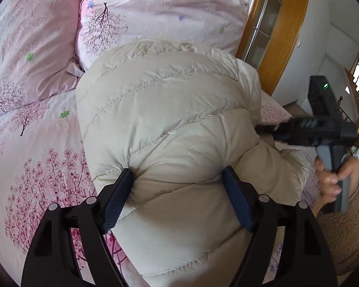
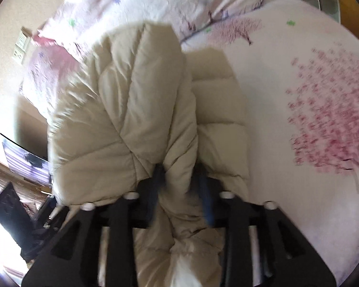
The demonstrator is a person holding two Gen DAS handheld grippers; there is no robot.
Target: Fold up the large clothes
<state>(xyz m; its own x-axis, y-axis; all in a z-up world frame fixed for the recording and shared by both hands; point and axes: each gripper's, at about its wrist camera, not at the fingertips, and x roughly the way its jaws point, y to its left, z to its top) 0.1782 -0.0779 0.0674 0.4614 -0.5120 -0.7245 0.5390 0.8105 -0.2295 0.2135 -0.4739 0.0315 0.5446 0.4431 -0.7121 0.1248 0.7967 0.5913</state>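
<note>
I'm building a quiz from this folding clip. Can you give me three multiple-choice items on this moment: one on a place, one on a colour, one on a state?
1. Where does the puffy jacket lie?
A. on a bed with floral bedding
B. on a wooden floor
C. on a hanger

2. What colour is the jacket?
A. navy
B. cream beige
C. red

3. How does the left gripper stand to the jacket?
A. far off from it
B. shut empty beside it
C. fingers wide apart, a bulge of the jacket between them

Answers:
1 A: pink blossom-printed bedding and pillows surround the jacket.
2 B: its quilted shell is pale beige in both views.
3 C: both blue pads dent the padded fabric on either side.
</note>
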